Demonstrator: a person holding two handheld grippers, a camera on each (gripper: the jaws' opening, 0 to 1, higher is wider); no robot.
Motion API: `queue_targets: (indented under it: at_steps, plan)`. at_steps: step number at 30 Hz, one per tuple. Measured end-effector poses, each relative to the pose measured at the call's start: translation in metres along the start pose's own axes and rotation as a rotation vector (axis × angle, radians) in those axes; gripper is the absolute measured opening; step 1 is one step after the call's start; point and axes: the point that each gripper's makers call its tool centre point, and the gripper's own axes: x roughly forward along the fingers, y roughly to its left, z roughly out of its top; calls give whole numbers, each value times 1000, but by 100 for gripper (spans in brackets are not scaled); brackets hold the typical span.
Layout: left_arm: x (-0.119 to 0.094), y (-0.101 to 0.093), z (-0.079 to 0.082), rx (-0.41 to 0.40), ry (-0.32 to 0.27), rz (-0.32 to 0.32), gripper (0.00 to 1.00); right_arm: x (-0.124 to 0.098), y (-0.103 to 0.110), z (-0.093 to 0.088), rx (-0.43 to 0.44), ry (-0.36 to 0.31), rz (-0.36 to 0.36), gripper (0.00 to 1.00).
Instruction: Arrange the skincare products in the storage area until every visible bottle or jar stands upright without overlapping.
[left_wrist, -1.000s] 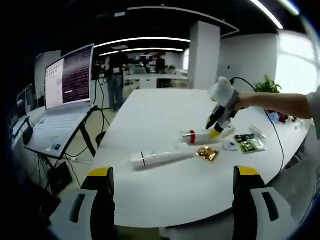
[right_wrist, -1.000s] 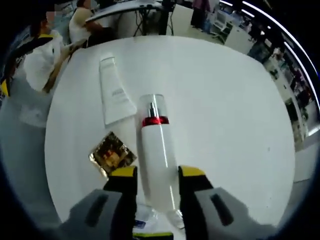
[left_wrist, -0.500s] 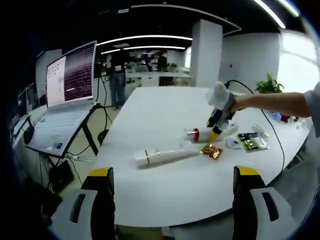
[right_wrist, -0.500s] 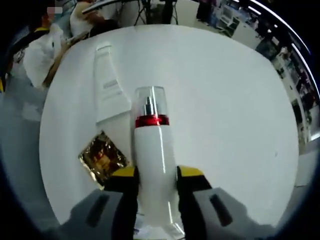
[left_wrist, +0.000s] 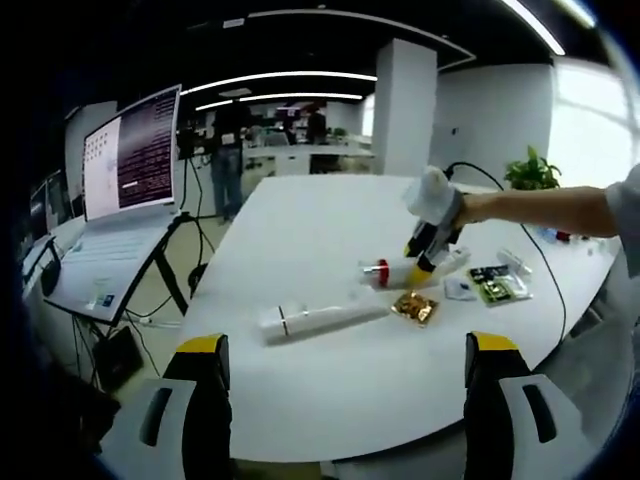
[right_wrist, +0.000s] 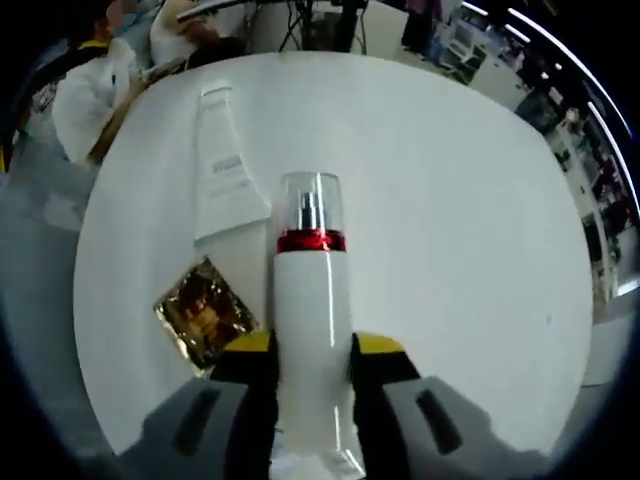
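A white pump bottle (right_wrist: 312, 320) with a red collar and clear cap lies on the white table (right_wrist: 450, 220); my right gripper (right_wrist: 312, 355) is shut on its body. In the left gripper view the same bottle (left_wrist: 400, 272) lies under the right gripper (left_wrist: 428, 258), held by a gloved hand. A white tube (right_wrist: 225, 165) lies on its side beyond it, also seen as the tube (left_wrist: 320, 318). A gold sachet (right_wrist: 205, 312) lies flat beside the bottle. My left gripper (left_wrist: 340, 410) hangs open in front of the table's near edge, holding nothing.
Green sachets (left_wrist: 497, 286) and a small white packet (left_wrist: 461, 288) lie near the table's right side. A laptop on a stand (left_wrist: 125, 200) sits off the left edge. A plant (left_wrist: 532, 172) and people stand behind.
The right gripper has tightened on the bottle and shifted it slightly; the left view has swung a little, so the table items appear shifted.
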Motion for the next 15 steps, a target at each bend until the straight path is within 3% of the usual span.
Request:
queue_targets:
  at_steps: [8, 15]
  plan:
    - [10, -3, 11, -27, -33, -63, 95, -3, 13, -2, 141, -21, 94, 27]
    - [27, -13, 16, -59, -39, -144, 94, -8, 24, -5, 412, -126, 216, 26]
